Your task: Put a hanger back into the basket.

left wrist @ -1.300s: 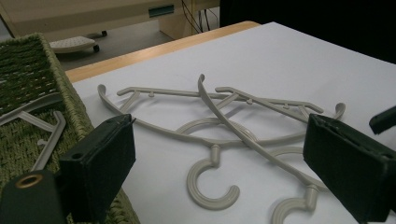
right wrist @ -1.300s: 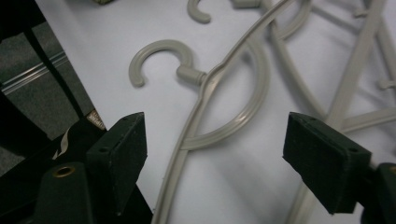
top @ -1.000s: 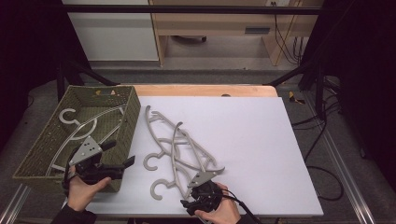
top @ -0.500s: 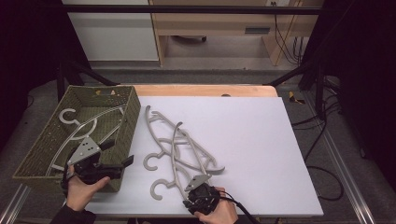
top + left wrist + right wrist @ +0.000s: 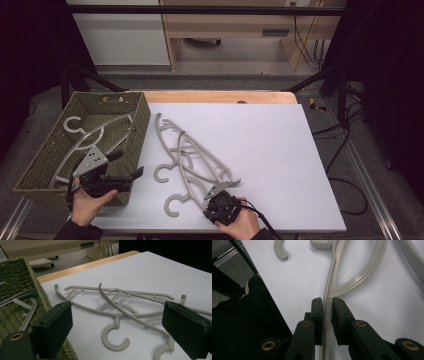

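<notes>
At the near edge of the white table (image 5: 280,150), my right claw (image 5: 327,303) has its two jaws nearly closed around a thin bar of one grey hanger (image 5: 329,290), the pads flanking the bar; I judge it gripped or all but gripped. That hanger belongs to a tangled pile of hangers (image 5: 192,160) lying across the table's near-left part, arms crossing and hooks looped over one another. Here I see the risk: if I lift, the crossed arms may snag and drag neighbours along, or the slim bar could twist and slip between my pads. My left claw (image 5: 117,325) hangs wide open and holds nothing, just over the near right corner of the woven basket (image 5: 131,145), looking towards the pile. Farther back along the table's left edge, that olive basket holds at least one hanger (image 5: 87,131) lying flat on its bottom; how many lie there I cannot tell.
</notes>
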`<state>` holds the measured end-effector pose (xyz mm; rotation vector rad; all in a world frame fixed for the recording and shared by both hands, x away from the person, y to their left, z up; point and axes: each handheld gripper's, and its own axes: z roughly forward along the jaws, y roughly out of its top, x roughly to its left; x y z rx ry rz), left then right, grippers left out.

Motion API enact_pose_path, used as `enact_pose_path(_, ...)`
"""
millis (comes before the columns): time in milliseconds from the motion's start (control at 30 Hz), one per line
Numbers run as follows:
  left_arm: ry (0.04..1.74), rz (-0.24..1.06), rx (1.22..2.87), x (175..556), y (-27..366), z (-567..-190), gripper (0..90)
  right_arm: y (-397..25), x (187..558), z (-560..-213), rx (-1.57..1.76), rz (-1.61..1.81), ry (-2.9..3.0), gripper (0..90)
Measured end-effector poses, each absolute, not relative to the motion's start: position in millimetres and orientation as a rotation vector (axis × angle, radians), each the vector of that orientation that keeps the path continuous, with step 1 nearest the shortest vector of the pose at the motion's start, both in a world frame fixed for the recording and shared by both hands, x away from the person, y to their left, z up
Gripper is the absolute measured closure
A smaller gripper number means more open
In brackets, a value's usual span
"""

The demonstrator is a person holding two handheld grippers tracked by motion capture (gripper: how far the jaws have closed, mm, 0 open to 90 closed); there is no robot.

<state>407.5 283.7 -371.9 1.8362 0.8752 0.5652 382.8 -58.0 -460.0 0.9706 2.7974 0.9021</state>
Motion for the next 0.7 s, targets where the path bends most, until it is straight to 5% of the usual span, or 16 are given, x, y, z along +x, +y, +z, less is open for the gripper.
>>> enact_pose_path(500,0.872,0.564,1.846,407.9,282.8,-372.7,9.1,-74.2,393.5,-457.8,0.943,0.906,2.784,80.7)
enact_pose_path(700,0.871,0.564,1.847,407.9,282.5,-372.8,9.1,-75.4,390.8,-462.5,0.953,0.879,2.759,72.9)
